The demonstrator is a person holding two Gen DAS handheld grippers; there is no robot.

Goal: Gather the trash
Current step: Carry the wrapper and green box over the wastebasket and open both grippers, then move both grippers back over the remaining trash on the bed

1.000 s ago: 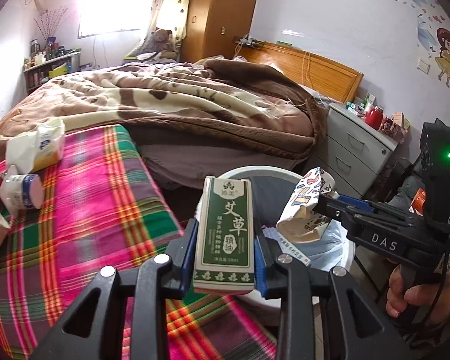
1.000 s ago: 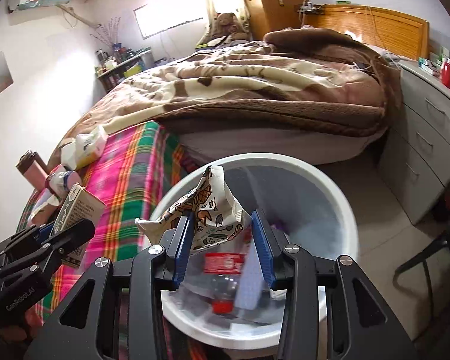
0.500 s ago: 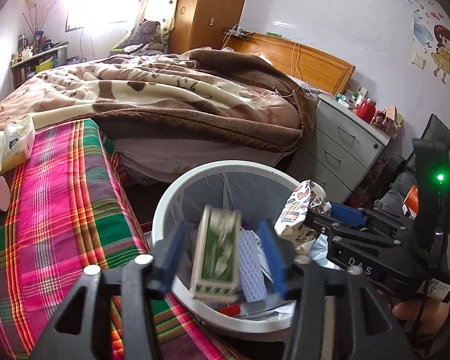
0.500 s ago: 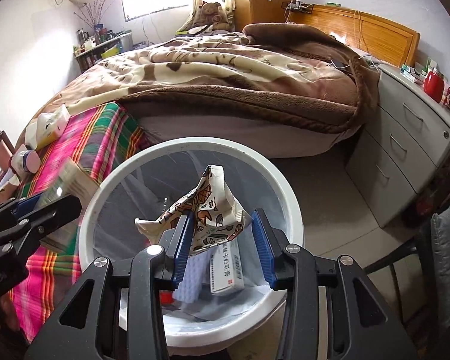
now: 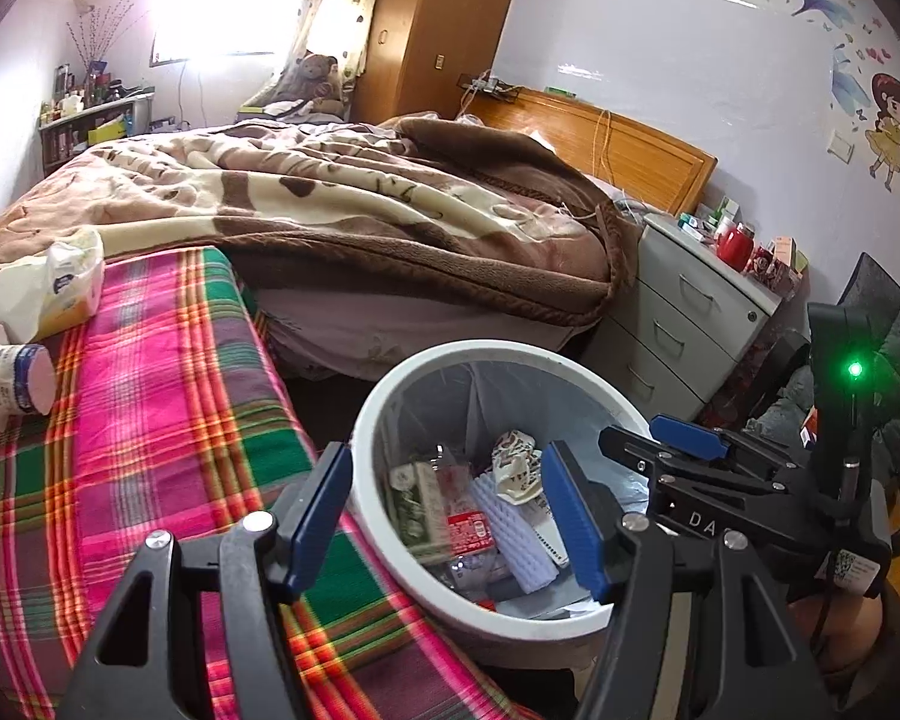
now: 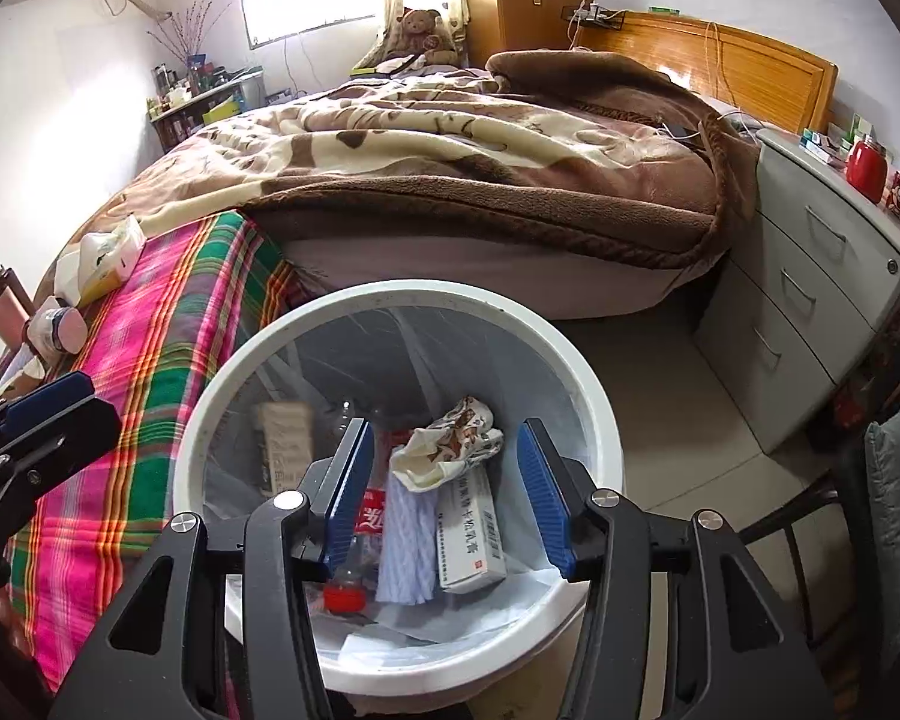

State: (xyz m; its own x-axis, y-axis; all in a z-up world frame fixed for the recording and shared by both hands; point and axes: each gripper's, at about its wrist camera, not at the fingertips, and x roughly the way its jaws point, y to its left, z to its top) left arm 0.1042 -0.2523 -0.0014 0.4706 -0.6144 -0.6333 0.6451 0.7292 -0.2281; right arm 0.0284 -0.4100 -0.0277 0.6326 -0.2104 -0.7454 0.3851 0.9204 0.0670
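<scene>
A white round bin (image 5: 366, 420) with a clear liner stands beside the plaid-covered surface. My left gripper (image 5: 444, 462) hangs over it, jaws opening, nothing between them. Below it a green box (image 5: 417, 507) lies blurred among the trash inside. A crumpled patterned wrapper (image 5: 513, 465) rests on top of the trash. In the right wrist view my right gripper (image 6: 444, 480) is above the bin (image 6: 570, 372), jaws opening and apart from the wrapper (image 6: 450, 447) beneath them. The green box (image 6: 282, 444) shows blurred at the bin's left wall. Each view catches the other gripper (image 5: 648, 441) (image 6: 48, 414) at its side.
A tissue pack (image 5: 48, 288) and a tipped white cup (image 5: 15, 372) lie on the plaid cloth (image 5: 150, 390) at left. Behind it is a bed with a brown blanket (image 5: 390, 210). A grey drawer unit (image 5: 690, 312) and a dark chair (image 6: 894, 510) stand right of the bin.
My left gripper opened and the green box dropped into the bin. My right gripper opened and the patterned wrapper fell onto the trash. Both grippers shifted further over the bin.
</scene>
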